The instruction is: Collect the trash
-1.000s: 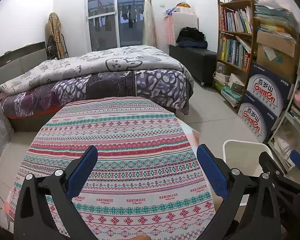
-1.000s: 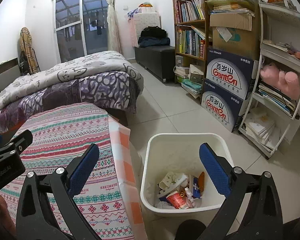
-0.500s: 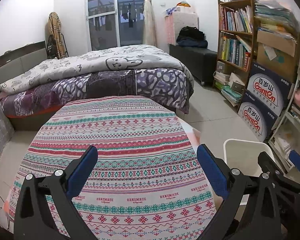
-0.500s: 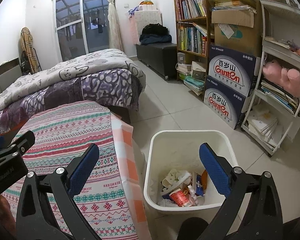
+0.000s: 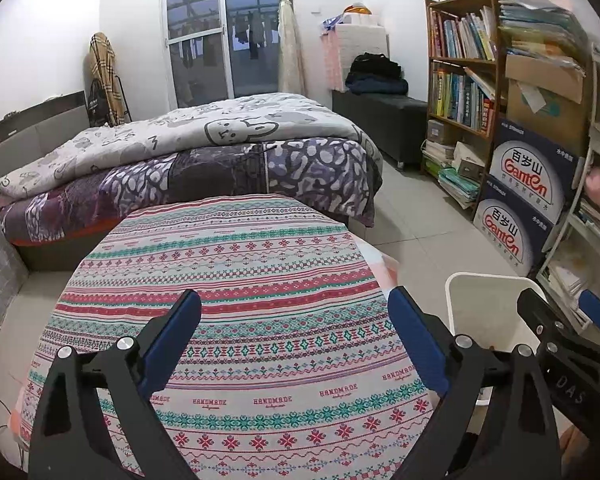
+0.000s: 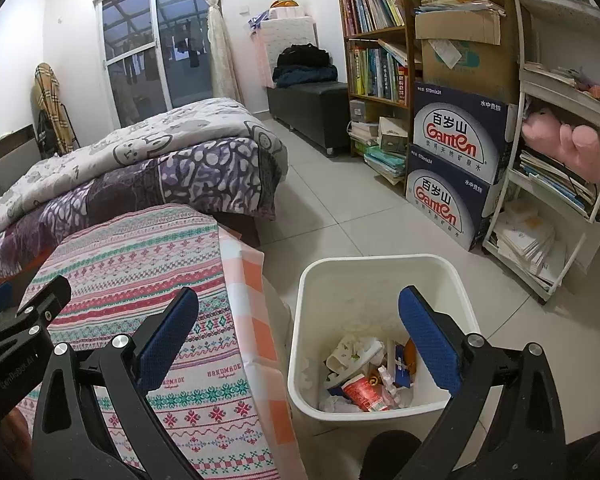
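White plastic forms the square waste bin (image 6: pixel 384 276) standing on the pale tiled floor (image 6: pixel 340 216) just right of the table, and the collected trash (image 6: pixel 364 376) lies in a heap at its bottom: crumpled paper, a red-and-white wrapper and other small packaging. Over the bin hangs the right gripper (image 6: pixel 295 340), its blue-padded jaws spread wide with nothing between them; the right pad sits above the bin's opening and the left pad above the table edge. To the left, the left gripper (image 5: pixel 295 340) hovers above the round table's striped, patterned cloth (image 5: pixel 227 280), its jaws also wide but closing slightly, with nothing between them and bare cloth beneath. An orange-and-white checked cloth (image 6: pixel 255 320) hangs off the table's right edge beside the bin. Farther off stands a bed with a grey and purple quilt (image 5: pixel 203 156), and along the right wall a wooden bookshelf (image 6: pixel 376 40) and stacked dark blue cartons (image 6: pixel 452 168).
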Motion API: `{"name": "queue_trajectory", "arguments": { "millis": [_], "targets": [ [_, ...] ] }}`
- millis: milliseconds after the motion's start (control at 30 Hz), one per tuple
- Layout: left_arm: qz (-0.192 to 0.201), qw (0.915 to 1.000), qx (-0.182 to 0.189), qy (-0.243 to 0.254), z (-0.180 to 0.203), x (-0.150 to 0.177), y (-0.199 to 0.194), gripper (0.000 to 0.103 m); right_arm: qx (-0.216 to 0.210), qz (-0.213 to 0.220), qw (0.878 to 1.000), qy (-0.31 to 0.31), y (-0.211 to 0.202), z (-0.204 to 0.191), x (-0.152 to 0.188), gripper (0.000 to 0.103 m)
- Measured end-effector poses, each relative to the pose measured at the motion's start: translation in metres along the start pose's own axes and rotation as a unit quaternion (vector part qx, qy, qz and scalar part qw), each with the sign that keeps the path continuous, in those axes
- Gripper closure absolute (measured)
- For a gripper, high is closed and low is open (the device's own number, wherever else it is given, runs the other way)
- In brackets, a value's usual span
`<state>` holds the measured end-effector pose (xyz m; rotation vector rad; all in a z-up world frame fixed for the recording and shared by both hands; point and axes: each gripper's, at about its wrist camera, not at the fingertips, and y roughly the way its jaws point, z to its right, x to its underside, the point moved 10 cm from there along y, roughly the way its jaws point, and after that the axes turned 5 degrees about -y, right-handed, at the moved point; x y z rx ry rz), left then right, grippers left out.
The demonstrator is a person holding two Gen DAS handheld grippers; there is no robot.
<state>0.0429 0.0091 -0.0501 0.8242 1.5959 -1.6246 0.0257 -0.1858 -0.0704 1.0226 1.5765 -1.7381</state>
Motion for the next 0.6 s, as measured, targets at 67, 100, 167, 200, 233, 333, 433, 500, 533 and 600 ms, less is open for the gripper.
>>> {"name": "queue_trajectory", "arguments": {
  "millis": [67, 100, 167, 200, 233, 333, 433, 500, 533, 600],
  "targets": [
    [-0.002, 1.0, 0.001, -0.001, 0.0002, 0.0008, -0.0001, 0.012, 0.0, -0.001, 1.0, 0.003, -0.0002, 0.0, 0.0006, 0.007],
    [-0.002, 1.0, 0.001, -0.001, 0.0002, 0.0014, 0.0001, 0.012, 0.0, -0.002, 1.0, 0.005, 0.0, -0.0001, 0.0008, 0.007],
    [-0.004, 1.0, 0.002, -0.002, 0.0007, 0.0017, 0.0007, 0.012, 0.0, -0.001, 1.0, 0.006, -0.0001, 0.0004, 0.0005, 0.007],
    [-0.005, 1.0, 0.003, -0.002, 0.0011, 0.0019, 0.0007, 0.012, 0.0, -0.001, 1.0, 0.006, -0.0002, -0.0005, 0.0006, 0.007],
    [-0.005, 1.0, 0.003, -0.001, 0.0014, 0.0018, 0.0005, 0.012, 0.0, -0.001, 1.0, 0.005, 0.0, 0.0008, 0.0003, 0.007],
    [-0.009, 0.9999, 0.007, -0.006, 0.0025, 0.0016, 0.0006, 0.012, 0.0, -0.002, 1.0, 0.005, -0.0001, 0.0009, 0.0004, 0.007],
    [-0.013, 0.9999, 0.008, -0.007, 0.0026, 0.0024, 0.0016, 0.012, 0.0, -0.002, 1.0, 0.005, -0.0001, 0.001, 0.0004, 0.007],
    [-0.015, 0.9998, 0.008, -0.008, 0.003, 0.0032, 0.0023, 0.011, 0.0, -0.002, 1.0, 0.005, -0.0001, 0.0005, 0.0007, 0.007],
    [-0.016, 0.9998, 0.008, -0.009, 0.0031, 0.0036, 0.0026, 0.011, 0.0, -0.002, 1.0, 0.005, -0.0001, 0.0008, 0.0005, 0.007],
    [-0.017, 0.9998, 0.008, -0.008, 0.0033, 0.0042, 0.0029, 0.01, 0.0, -0.002, 1.0, 0.005, -0.0001, 0.001, 0.0003, 0.007]
  ]
}}
